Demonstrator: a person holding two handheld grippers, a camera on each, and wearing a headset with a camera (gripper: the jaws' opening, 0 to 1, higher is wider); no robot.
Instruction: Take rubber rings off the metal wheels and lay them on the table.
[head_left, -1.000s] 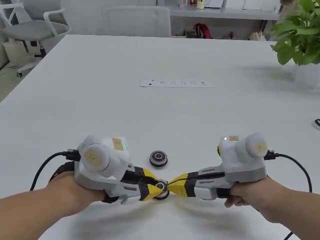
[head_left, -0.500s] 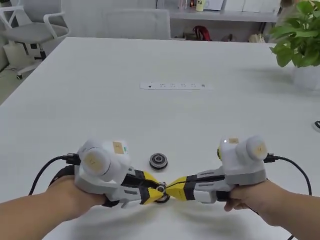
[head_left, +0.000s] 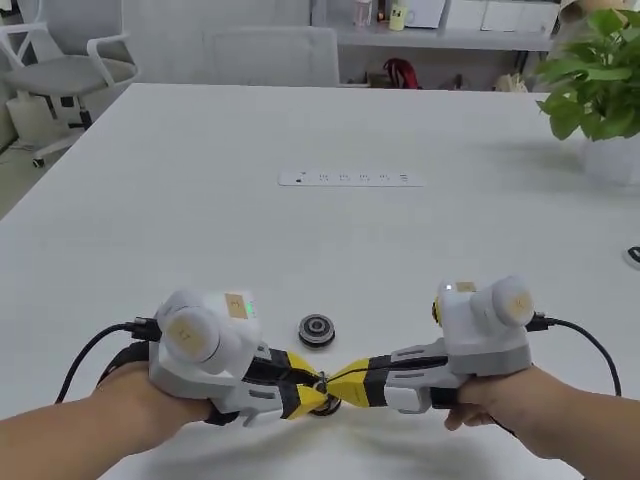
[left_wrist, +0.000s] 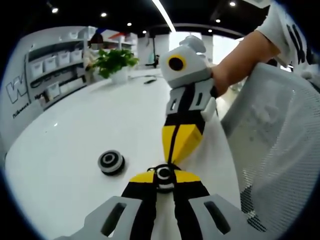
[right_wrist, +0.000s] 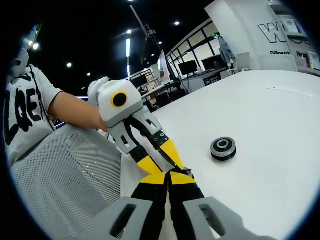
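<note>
My left gripper (head_left: 314, 387) (left_wrist: 164, 175) is shut on a small metal wheel (left_wrist: 164, 173) that carries a black rubber ring, held just above the table near its front edge. My right gripper (head_left: 330, 386) (right_wrist: 168, 174) comes in from the opposite side. Its yellow tips (left_wrist: 172, 159) press against the wheel's rim, jaws closed, seemingly pinching the ring's edge. In the right gripper view the left gripper's fingertips (right_wrist: 161, 159) hide the held wheel. A second wheel with its ring (head_left: 317, 328) (left_wrist: 111, 162) (right_wrist: 223, 148) lies flat on the table just behind the grippers.
The white table (head_left: 330, 240) stretches away, with a white power strip (head_left: 345, 178) at its middle. A potted plant (head_left: 595, 80) stands at the far right. Office chairs (head_left: 70, 50) sit beyond the far edge. A mesh chair back (left_wrist: 275, 135) is close by.
Both grippers stay joined tip to tip at the held wheel, which is now more hidden between the yellow tips. The head camera has tilted slightly. The second wheel has not moved.
</note>
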